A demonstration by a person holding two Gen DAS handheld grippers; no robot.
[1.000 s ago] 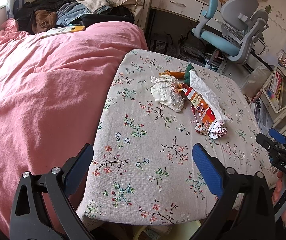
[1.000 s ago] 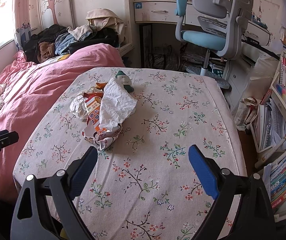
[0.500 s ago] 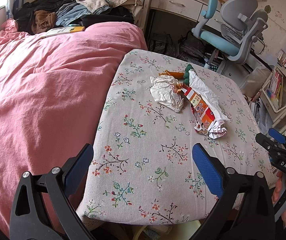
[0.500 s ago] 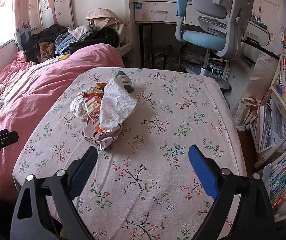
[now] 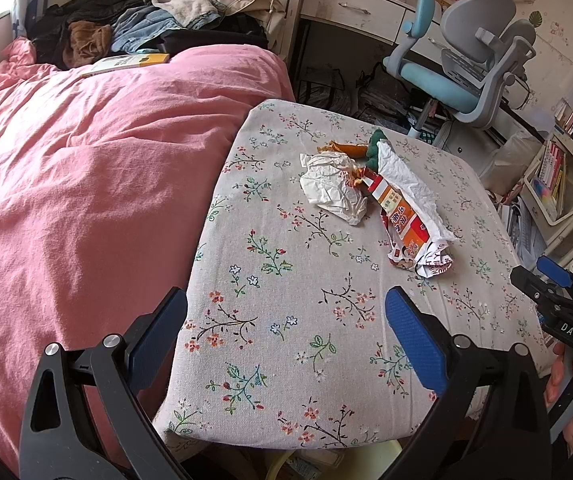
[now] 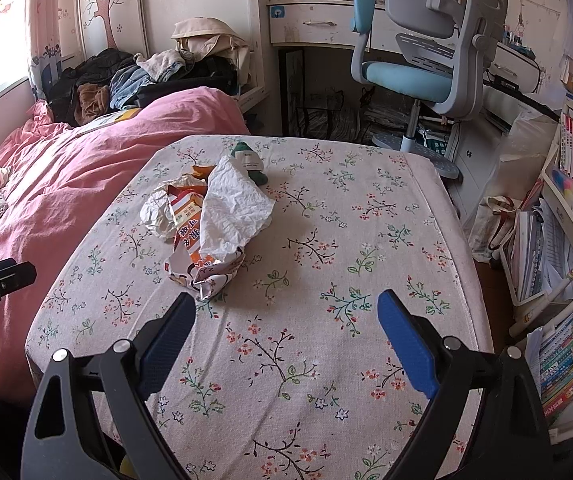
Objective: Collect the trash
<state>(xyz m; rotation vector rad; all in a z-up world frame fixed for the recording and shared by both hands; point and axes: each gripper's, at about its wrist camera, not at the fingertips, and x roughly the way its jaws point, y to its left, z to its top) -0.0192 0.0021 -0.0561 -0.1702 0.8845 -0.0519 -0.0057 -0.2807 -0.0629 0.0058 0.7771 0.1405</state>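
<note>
A pile of trash lies on the floral-cloth table [image 5: 286, 320]: a crumpled white paper ball [image 5: 332, 188], an orange-and-red snack wrapper [image 5: 406, 224] [image 6: 190, 236], a crumpled white sheet [image 6: 234, 212] over it, and a green wrapper [image 6: 250, 162] behind. My left gripper [image 5: 286, 330] is open and empty over the table's near left corner. My right gripper [image 6: 286, 334] is open and empty above the cloth, its left finger [image 6: 166, 336] just short of the wrapper's near end. The right gripper also shows in the left wrist view [image 5: 558, 304].
A bed with a pink duvet [image 5: 86, 184] adjoins the table's left side, clothes [image 5: 134, 32] piled at its head. A blue-grey desk chair [image 6: 426, 60] and a desk stand behind. Shelves of books [image 6: 566, 240] line the right. Something yellow [image 5: 326, 460] sits below the table's front edge.
</note>
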